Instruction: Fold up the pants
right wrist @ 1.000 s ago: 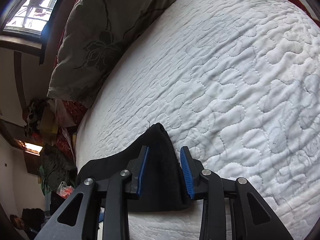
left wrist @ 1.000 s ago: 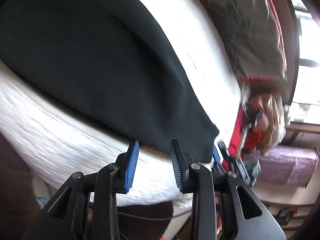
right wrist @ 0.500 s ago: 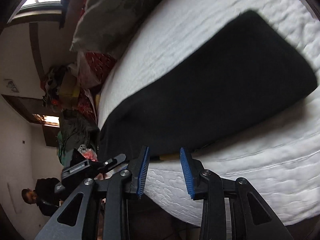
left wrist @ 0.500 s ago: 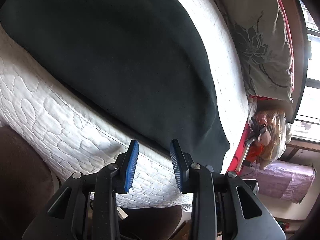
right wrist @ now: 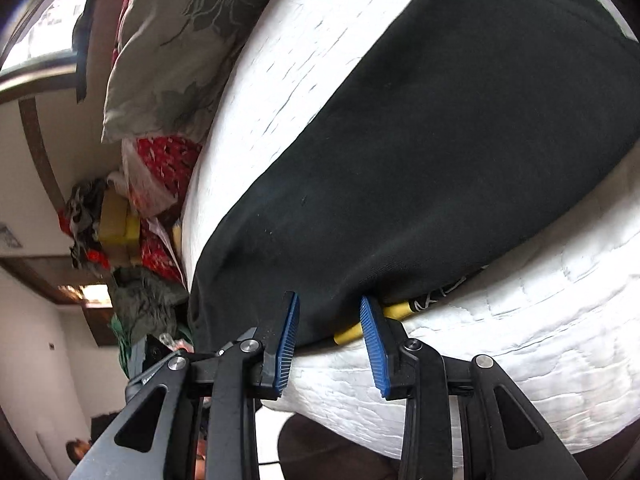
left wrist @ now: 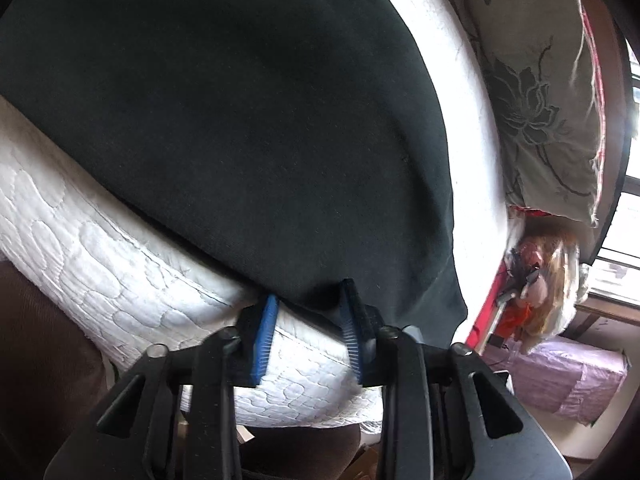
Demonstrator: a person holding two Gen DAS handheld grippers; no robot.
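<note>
A white quilted bed (left wrist: 100, 256) carries the black pants (left wrist: 224, 120), spread flat with their near edge at the mattress border. A grey floral pillow (left wrist: 540, 92) lies on it at 2 o'clock from the pants.

pants (left wrist: 240, 120): matt black cloth, soft and slightly fuzzy, with a yellow printed band (right wrist: 394, 312) at one edge
bed cover (left wrist: 100, 264): white quilted cloth, stitched in pebble shapes
pillow (left wrist: 532, 92): grey-green cloth with a faint sheen, darker flower print
left gripper (left wrist: 308, 332): matt black plastic, ribbed blue pads, bright metal screws
right gripper (right wrist: 328, 340): same finish
</note>
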